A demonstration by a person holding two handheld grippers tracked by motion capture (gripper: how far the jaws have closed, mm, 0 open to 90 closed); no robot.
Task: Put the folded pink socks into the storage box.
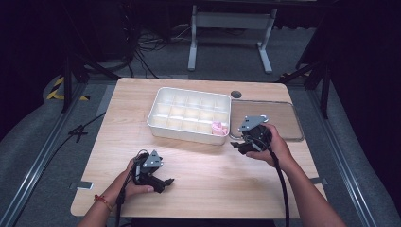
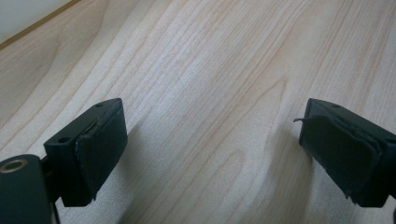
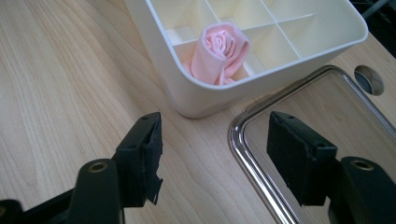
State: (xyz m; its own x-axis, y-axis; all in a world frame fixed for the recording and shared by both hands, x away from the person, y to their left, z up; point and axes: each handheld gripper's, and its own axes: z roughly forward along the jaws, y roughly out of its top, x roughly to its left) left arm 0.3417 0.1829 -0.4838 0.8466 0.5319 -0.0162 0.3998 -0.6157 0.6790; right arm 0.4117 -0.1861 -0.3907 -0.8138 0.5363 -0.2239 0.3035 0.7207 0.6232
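Sitting in tray: pink rolled cloth [image 3: 218,53], upright in the near right corner cell of the white divided tray [image 1: 156,124], desk's far middle.
Right gripper [image 3: 215,154]: jaws spread, empty, just before that corner, beside the clear lid [image 1: 283,118].
Left gripper [image 2: 212,154]: jaws spread, low over bare desk [image 1: 213,184] near its front edge.
Hidden: cloth's base behind tray wall.

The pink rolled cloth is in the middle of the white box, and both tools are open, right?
Not quite. The pink rolled cloth sits in a corner compartment of the white box, as the right gripper view shows. The left tool and right tool are indeed open.
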